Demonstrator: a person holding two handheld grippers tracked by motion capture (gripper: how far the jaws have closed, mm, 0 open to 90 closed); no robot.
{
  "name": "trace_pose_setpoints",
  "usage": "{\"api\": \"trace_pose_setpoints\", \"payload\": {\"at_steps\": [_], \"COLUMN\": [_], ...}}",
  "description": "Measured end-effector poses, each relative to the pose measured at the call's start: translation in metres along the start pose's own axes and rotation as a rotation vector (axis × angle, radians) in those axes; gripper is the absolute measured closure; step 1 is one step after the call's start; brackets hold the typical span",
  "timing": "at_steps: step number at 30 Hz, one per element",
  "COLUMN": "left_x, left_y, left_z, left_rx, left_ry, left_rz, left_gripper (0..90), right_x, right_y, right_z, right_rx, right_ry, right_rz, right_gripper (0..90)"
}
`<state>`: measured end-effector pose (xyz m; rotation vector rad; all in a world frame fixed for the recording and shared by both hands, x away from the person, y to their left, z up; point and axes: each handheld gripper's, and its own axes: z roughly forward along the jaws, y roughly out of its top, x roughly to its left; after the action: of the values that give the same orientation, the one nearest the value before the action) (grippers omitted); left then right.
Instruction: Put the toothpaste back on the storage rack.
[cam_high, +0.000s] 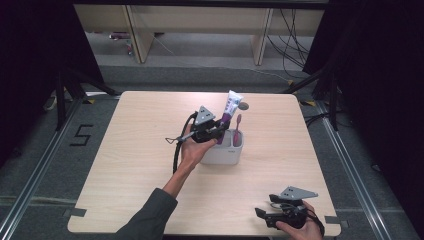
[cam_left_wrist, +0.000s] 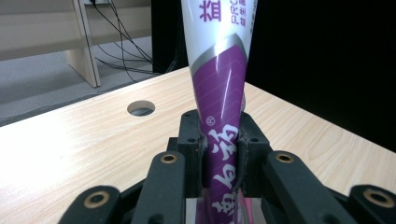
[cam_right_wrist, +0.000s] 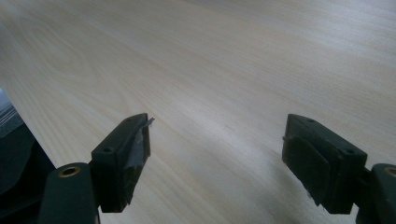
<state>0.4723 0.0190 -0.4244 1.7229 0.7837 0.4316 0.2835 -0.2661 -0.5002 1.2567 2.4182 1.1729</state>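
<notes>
The left gripper (cam_high: 218, 131) has its fingers (cam_left_wrist: 190, 140) clamped on the white-and-purple toothpaste tube (cam_left_wrist: 220, 88), upright over the white rectangular plastic holder (cam_high: 223, 151) on the pale wooden counter (cam_high: 140, 150), beside a pink toothbrush (cam_high: 237, 129). The right gripper (cam_high: 260, 215), fingers (cam_right_wrist: 123, 161) wide, holds nothing near the counter's edge.

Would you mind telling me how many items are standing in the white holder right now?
2: a toothpaste tube, clamped by the left hand-held gripper over the white holder, and a pink toothbrush upright at its right side. Smaller items inside may be hidden.

Upright purple-white toothpaste tube (cam_high: 231, 111) in holder (cam_high: 223, 154)
</notes>
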Motion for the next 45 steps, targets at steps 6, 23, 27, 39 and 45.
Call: {"api": "trace_pose_setpoints", "payload": {"at_steps": [6,23,27,39,45], "left_x": [-0.001,-0.003,-0.004,-0.012,-0.012], "left_y": [-0.004,-0.010,-0.012,0.002,0.004], "left_z": [-0.001,-0.002,-0.002,-0.018,-0.025], "left_rx": [0.018,0.108,0.122,0.069,0.098], "left_ry": [0.010,0.020,0.020,0.020,0.027], "left_rz": [0.018,0.072,0.082,0.090,0.079], "left_gripper": [74.9,72.2,71.7,56.5,46.4], "right_x": [0.000,0.000,0.000,0.002,0.000], "right_y": [0.000,0.000,0.000,0.000,0.000], "right_z": [0.000,0.000,0.001,0.001,0.001], "right_rx": [-0.003,-0.006,-0.005,0.002,-0.002], "right_ry": [-0.001,-0.002,-0.006,-0.001,-0.011], "right_rz": [-0.008,-0.008,-0.006,0.015,-0.007], "right_gripper": [24.1,24.1,24.1,24.1,24.1]}}
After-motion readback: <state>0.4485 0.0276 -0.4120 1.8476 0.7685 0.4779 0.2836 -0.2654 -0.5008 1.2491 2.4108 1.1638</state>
